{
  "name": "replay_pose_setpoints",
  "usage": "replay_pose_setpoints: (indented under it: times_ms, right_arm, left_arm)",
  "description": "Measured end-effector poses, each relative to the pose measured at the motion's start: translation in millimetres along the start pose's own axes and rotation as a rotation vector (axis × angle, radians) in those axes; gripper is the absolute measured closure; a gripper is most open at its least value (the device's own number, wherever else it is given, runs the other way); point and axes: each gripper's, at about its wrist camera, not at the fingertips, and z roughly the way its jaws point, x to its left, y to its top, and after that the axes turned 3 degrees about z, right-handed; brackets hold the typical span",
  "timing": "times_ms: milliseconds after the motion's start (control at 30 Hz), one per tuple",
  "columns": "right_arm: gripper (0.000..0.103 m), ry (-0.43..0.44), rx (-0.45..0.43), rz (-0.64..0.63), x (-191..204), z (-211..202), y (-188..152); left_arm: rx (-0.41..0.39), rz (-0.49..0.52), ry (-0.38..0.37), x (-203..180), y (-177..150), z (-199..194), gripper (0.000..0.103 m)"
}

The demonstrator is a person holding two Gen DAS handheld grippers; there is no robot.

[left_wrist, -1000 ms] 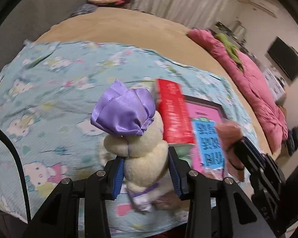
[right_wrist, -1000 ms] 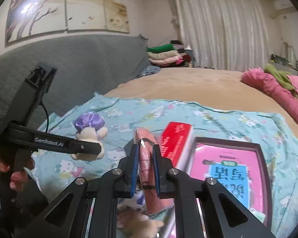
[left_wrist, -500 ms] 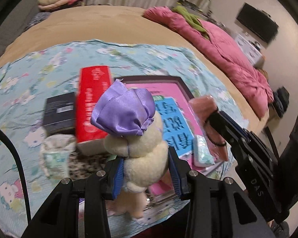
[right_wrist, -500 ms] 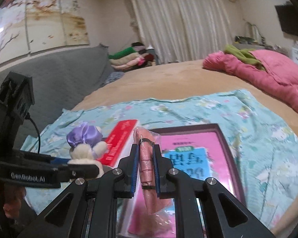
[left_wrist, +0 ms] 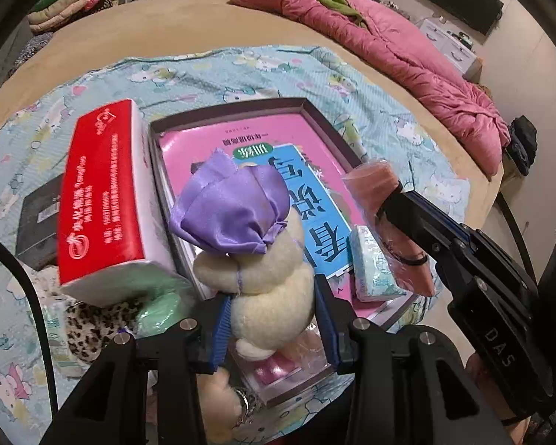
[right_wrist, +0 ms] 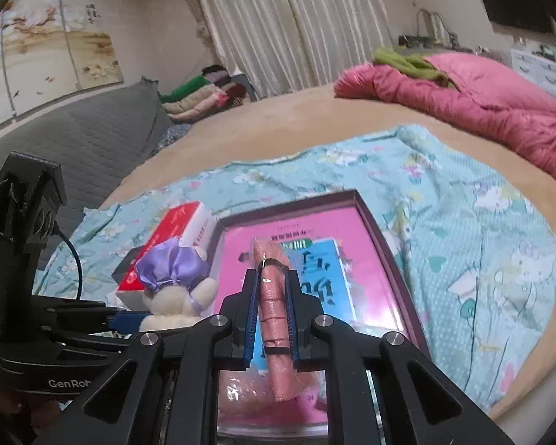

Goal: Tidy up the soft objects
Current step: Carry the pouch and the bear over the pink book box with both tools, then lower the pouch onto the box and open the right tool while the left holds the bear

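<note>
My left gripper [left_wrist: 274, 319] is shut on a cream plush toy [left_wrist: 267, 278] with a purple satin bonnet and holds it above the near end of a dark-rimmed box [left_wrist: 322, 126] with a pink and blue book inside. The toy also shows in the right wrist view [right_wrist: 174, 282]. My right gripper [right_wrist: 272, 319] is shut on a folded pink cloth in clear wrap [right_wrist: 274, 304], held over the same box [right_wrist: 385, 256]. That cloth shows at the right in the left wrist view [left_wrist: 389, 230].
A red tissue pack [left_wrist: 103, 193] leans at the box's left. A black box [left_wrist: 37, 218], a leopard-print item [left_wrist: 89, 322] and a small blue tissue packet [left_wrist: 370, 263] lie nearby on the Hello Kitty sheet [left_wrist: 204, 74]. A pink quilt [left_wrist: 407, 55] lies far right.
Both grippers have swung right with their loads, from above the sheet to above the box. The plush now hangs nearer the box and the pink cloth.
</note>
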Motion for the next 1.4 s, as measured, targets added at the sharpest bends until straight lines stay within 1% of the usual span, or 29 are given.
replay_pose_setpoints:
  times_ms: [100, 333, 500, 833, 1167, 1367, 1400]
  right_arm:
    - [0.089, -0.004, 0.022, 0.012, -4.2, 5.8, -3.4]
    - [0.089, -0.022, 0.068, 0.028, -11.5, 18.0, -11.1]
    - [0.089, -0.039, 0.101, 0.028, -14.9, 26.6, -14.7]
    - [0.088, -0.031, 0.166, 0.026, -15.0, 40.9, -22.4]
    - [0.086, -0.003, 0.188, 0.057, -17.9, 45.1, -25.0]
    - [0.084, 0.009, 0.176, 0.081, -20.8, 42.8, -24.2]
    - [0.082, 0.010, 0.171, 0.085, -21.0, 41.8, -23.7]
  left_arm:
    - [0.012, 0.013, 0.012, -1.9, -0.9, 7.9, 0.062]
    - [0.038, 0.031, 0.014, -5.2, -2.1, 20.8, 0.062]
    - [0.042, 0.045, 0.021, -7.4, -3.0, 25.1, 0.062]
    - [0.046, 0.053, 0.022, -5.7, -3.8, 30.0, 0.062]
    - [0.044, 0.052, 0.008, -2.6, -5.5, 30.4, 0.061]
    - [0.049, 0.046, -0.009, -1.2, -5.3, 30.6, 0.061]
    - [0.049, 0.046, -0.012, -1.0, -5.2, 30.5, 0.060]
